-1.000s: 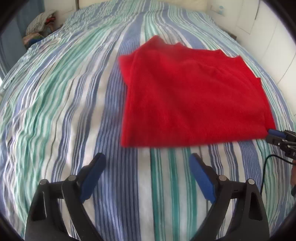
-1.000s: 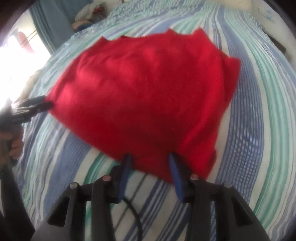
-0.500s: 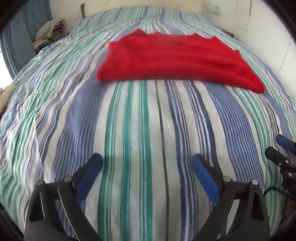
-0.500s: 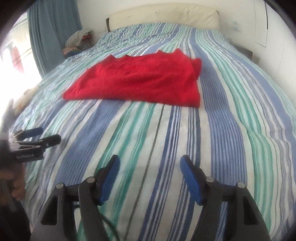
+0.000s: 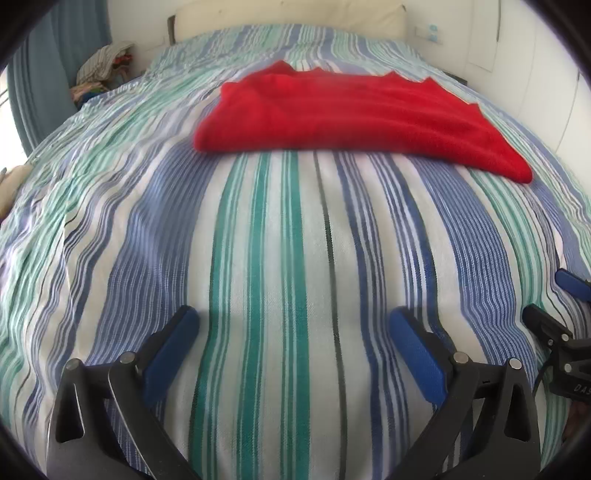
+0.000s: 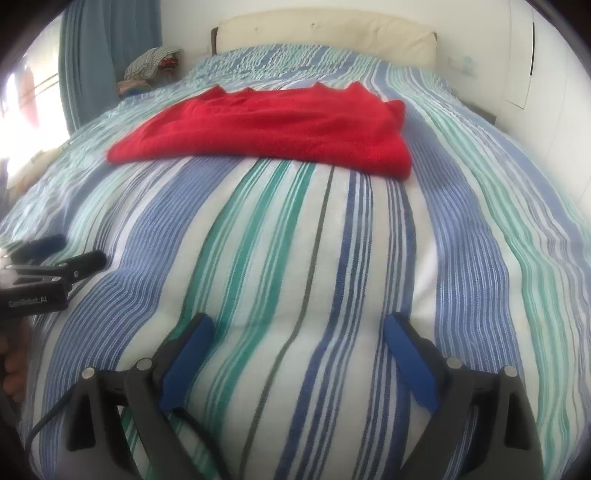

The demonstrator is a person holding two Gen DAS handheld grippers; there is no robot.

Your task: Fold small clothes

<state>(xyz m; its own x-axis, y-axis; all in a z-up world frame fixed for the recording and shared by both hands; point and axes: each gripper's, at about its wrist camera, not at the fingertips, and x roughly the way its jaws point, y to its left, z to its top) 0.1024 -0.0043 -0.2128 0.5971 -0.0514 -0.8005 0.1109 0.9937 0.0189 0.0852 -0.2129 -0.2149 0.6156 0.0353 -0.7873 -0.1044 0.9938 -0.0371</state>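
A red garment (image 5: 351, 114) lies folded flat on the striped bed cover, far ahead of both grippers; it also shows in the right wrist view (image 6: 273, 129). My left gripper (image 5: 291, 325) is open and empty, low over the near part of the bed. My right gripper (image 6: 297, 328) is open and empty too, beside it. The right gripper shows at the right edge of the left wrist view (image 5: 554, 306), and the left gripper at the left edge of the right wrist view (image 6: 70, 251).
The striped blue, green and white bed cover (image 5: 110, 206) fills both views. A cream headboard (image 6: 325, 33) stands at the far end. A pile of clothes (image 6: 151, 62) and a blue curtain (image 6: 107, 55) are at the far left. A white wall (image 5: 535, 74) runs along the right.
Both grippers have pulled back from the red garment toward the near end of the bed. The right gripper let go of the garment's near edge and opened wide. The garment now lies still.
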